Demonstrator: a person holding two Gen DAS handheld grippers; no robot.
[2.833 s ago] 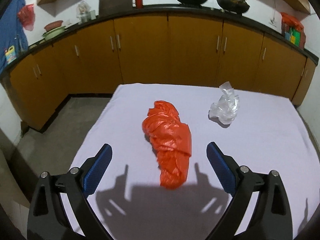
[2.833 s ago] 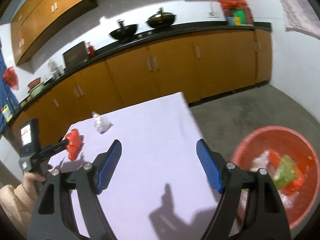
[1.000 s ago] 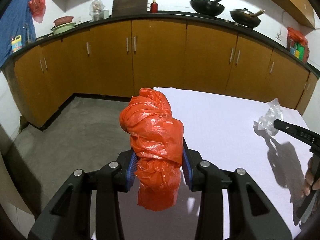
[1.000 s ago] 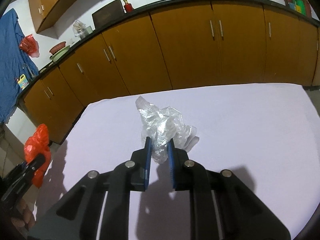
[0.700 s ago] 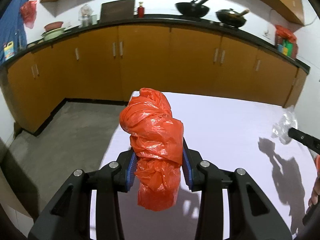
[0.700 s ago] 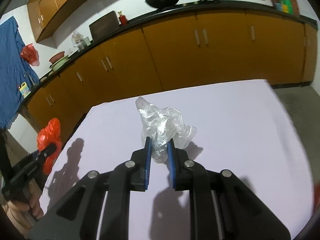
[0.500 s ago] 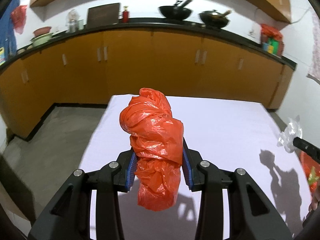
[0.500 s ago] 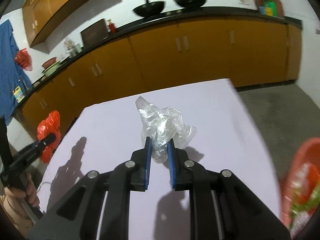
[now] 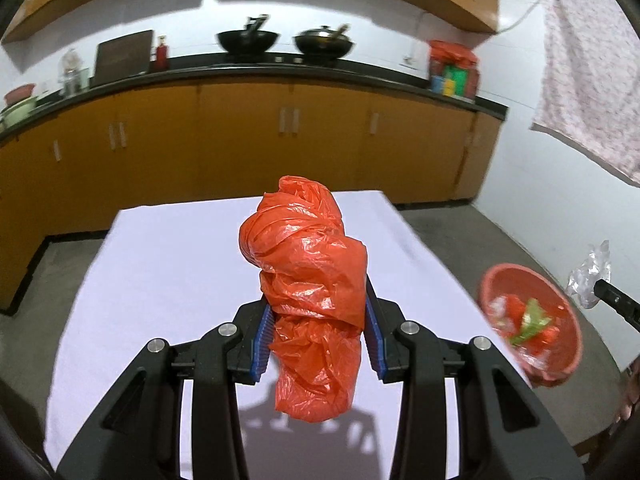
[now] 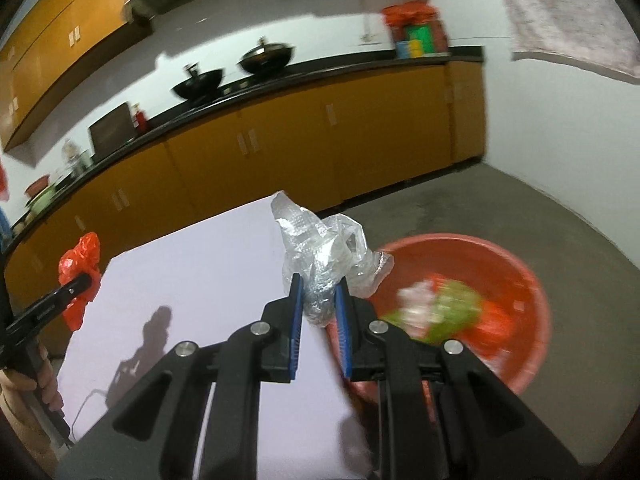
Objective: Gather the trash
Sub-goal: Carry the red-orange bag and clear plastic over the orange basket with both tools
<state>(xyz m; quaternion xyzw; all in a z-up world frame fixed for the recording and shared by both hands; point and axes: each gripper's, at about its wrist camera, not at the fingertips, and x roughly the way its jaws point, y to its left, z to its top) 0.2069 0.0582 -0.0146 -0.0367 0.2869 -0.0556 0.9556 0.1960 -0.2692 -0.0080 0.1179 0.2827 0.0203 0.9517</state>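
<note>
- Far left of the right wrist view: left gripper (image 10: 82,284) reaching in over the white table (image 10: 192,280), crumpled red-orange plastic bag (image 10: 80,268) clamped at its tip, lifted clear of the surface.
- Centre of the left wrist view: same bag (image 9: 310,308) bulging above and drooping below the blue pads (image 9: 262,340), jaws partly closed, squeezing the bundle's waist. Gripped mid-body, probably so nothing trails on the carry.
- Centre of the right wrist view: right gripper (image 10: 318,308) nearly closed, pinching a crumpled clear plastic bag (image 10: 320,256), loose folds flaring up and right.
- Right of centre there: round red plastic basin (image 10: 532,280) on the grey floor, beside the table, already holding blurred red, green and pale scraps. Looks like the drop point.
- Clear bag overlapping the basin's near rim in this view; red bag over the table, well apart from the basin.
</note>
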